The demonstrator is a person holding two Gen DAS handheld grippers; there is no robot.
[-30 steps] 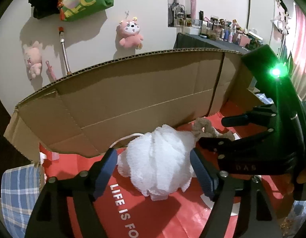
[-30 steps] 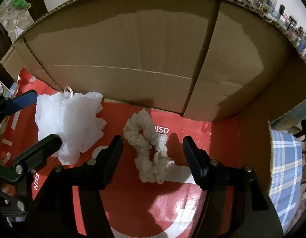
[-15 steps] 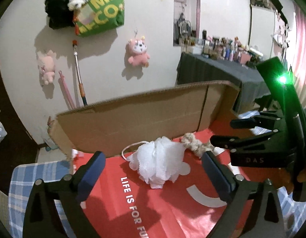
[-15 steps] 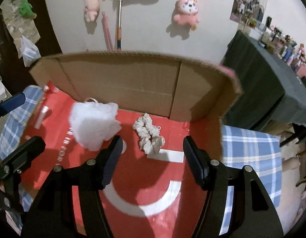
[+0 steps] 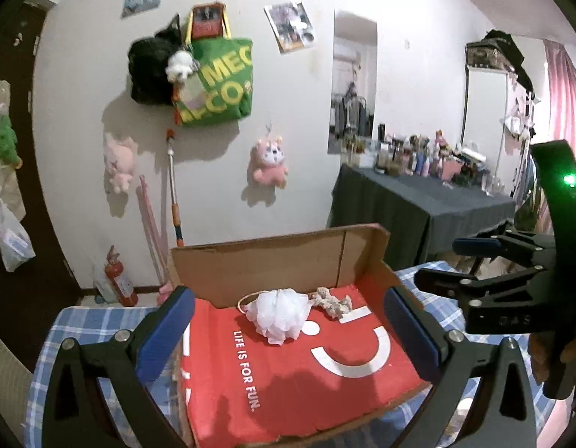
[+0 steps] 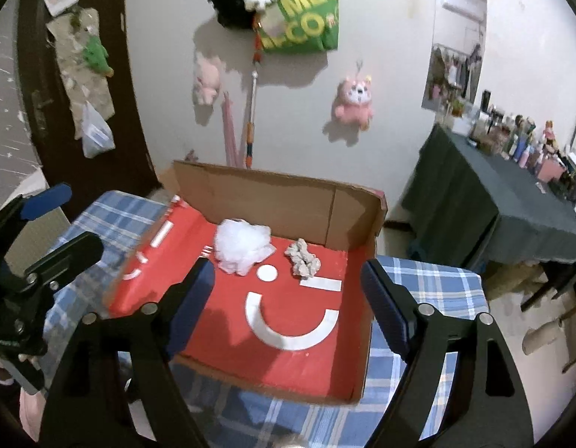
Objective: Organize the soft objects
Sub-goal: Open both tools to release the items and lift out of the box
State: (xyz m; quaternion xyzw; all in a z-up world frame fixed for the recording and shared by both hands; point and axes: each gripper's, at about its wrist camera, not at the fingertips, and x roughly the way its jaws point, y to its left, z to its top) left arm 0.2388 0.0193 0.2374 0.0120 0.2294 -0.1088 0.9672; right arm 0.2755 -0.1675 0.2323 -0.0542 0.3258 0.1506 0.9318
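Note:
A white mesh bath pouf (image 5: 279, 314) (image 6: 241, 245) lies on the red floor of an open cardboard box (image 5: 273, 268) (image 6: 288, 201), close to its back wall. Beside it on the right rests a beige knitted scrunchie (image 5: 332, 301) (image 6: 302, 258). My left gripper (image 5: 288, 336) is open, held above and short of the pouf, with nothing between its fingers. My right gripper (image 6: 288, 302) hangs above the box's front half; its jaws are opening and hold nothing. In the left wrist view the right gripper (image 5: 471, 261) shows at the right edge.
The box sits on a blue plaid cloth (image 6: 430, 287) (image 5: 82, 321). A dark-clothed table (image 6: 512, 209) full of bottles stands to the right. Plush toys and a green bag (image 5: 213, 82) hang on the wall behind. A red fire extinguisher (image 5: 118, 280) stands on the floor at the left.
Both grippers have pulled up and back from the box, leaving the pouf and the scrunchie lying on its floor. The jaws of both stand wider than before.

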